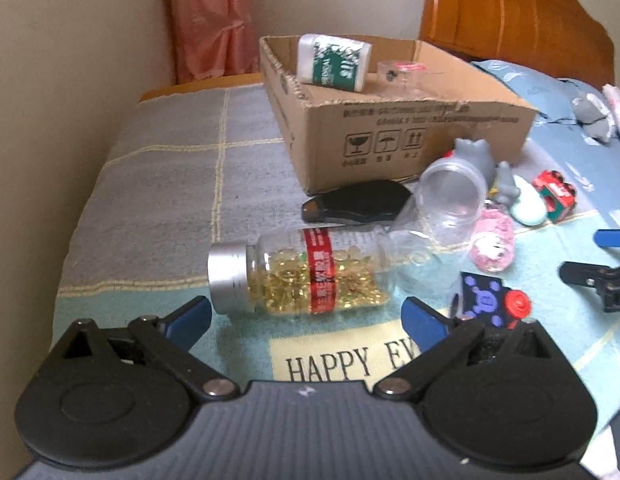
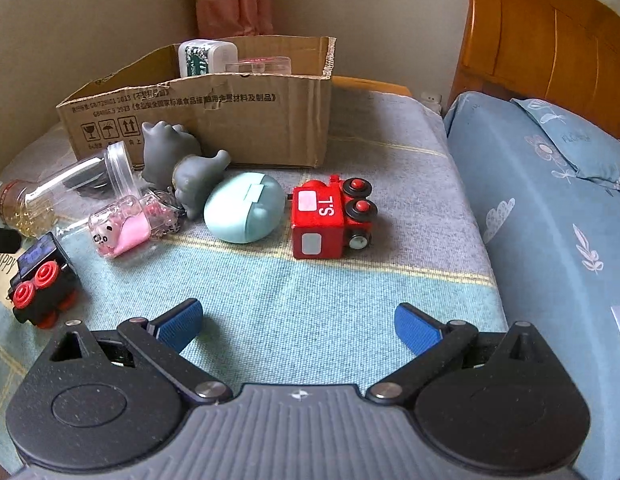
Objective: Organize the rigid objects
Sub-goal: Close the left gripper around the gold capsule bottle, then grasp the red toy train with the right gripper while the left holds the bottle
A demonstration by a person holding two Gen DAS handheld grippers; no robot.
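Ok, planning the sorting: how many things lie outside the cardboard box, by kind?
Toy trains: 2 (red train, black train)
Bottles and jars: 2 (capsule bottle, clear jar)
Grey figurines: 2 (rear figurine, front figurine)
Cases: 2 (teal case, black case)
Pink keychain: 1
Total: 9

A bed point(image 2: 310, 288) covered by a grey and pale-blue checked blanket point(image 1: 169, 168) fills the room's foreground, a cream panel on the cloth reading "HAPPY" point(image 1: 330, 362). Along its right side lies a blue quilt point(image 2: 550, 220) printed with white leaves and flowers, topped by a matching pillow point(image 2: 570, 136). An orange-brown wooden headboard point(image 2: 542, 32) rises behind them. A pink curtain point(image 1: 209, 20) with a yellow band hangs in the corner against a plain beige wall point(image 1: 69, 40). A wooden bed rail point(image 2: 374, 85) shows at the blanket's far edge.
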